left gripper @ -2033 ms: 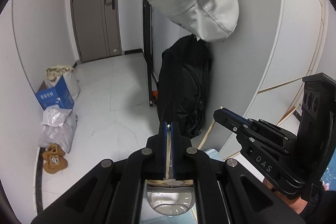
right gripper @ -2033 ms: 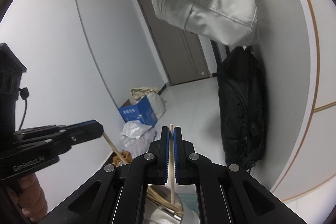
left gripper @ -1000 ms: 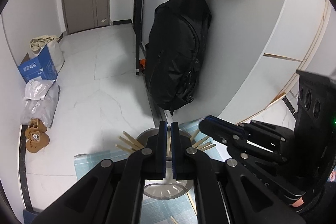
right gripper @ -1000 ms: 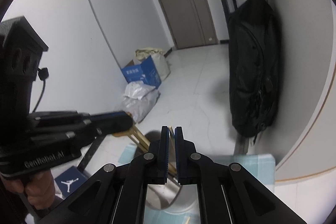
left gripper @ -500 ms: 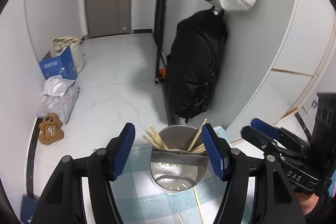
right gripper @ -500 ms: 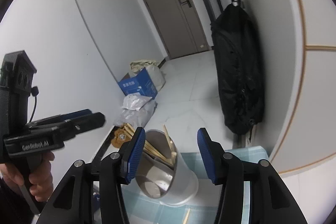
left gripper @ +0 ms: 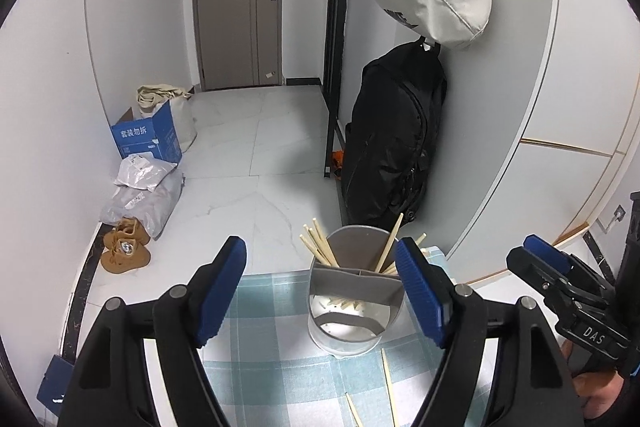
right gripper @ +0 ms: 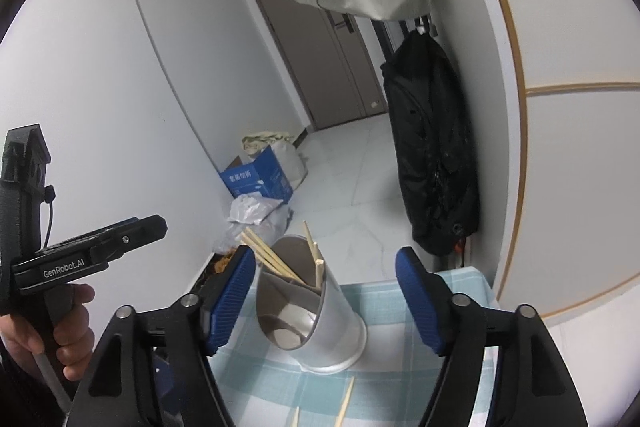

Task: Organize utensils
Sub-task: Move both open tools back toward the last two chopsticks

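The thin pale wooden chopsticks (left gripper: 389,375) lying loose on the near part of the blue-and-white checked cloth (left gripper: 260,339) covering the bench, just in front of the grey metal divided utensil holder (left gripper: 352,323), look light, stiff and prone to roll; a pinch near mid-length would likely suit best. More chopsticks stand in the holder's far compartments. The left tool (left gripper: 320,291) and right tool (right gripper: 324,301) are both opening wide and empty, pads clear of the holder
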`<control>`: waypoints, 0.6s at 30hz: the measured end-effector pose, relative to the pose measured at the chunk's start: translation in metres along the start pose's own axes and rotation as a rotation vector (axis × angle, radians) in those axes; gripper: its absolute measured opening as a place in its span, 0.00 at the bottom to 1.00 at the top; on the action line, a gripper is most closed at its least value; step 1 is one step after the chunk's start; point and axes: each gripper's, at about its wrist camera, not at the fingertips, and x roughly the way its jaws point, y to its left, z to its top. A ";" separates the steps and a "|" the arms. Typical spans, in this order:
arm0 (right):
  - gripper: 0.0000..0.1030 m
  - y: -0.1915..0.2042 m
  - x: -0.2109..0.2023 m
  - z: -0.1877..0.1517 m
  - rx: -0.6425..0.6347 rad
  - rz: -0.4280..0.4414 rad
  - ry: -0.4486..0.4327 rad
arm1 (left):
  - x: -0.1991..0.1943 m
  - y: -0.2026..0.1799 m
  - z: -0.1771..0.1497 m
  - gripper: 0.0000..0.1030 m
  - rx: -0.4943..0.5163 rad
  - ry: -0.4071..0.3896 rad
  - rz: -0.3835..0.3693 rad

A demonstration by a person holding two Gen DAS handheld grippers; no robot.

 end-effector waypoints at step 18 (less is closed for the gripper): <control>0.82 0.007 -0.018 -0.037 -0.040 -0.023 -0.007 | -0.015 -0.002 -0.044 0.76 -0.005 -0.015 0.048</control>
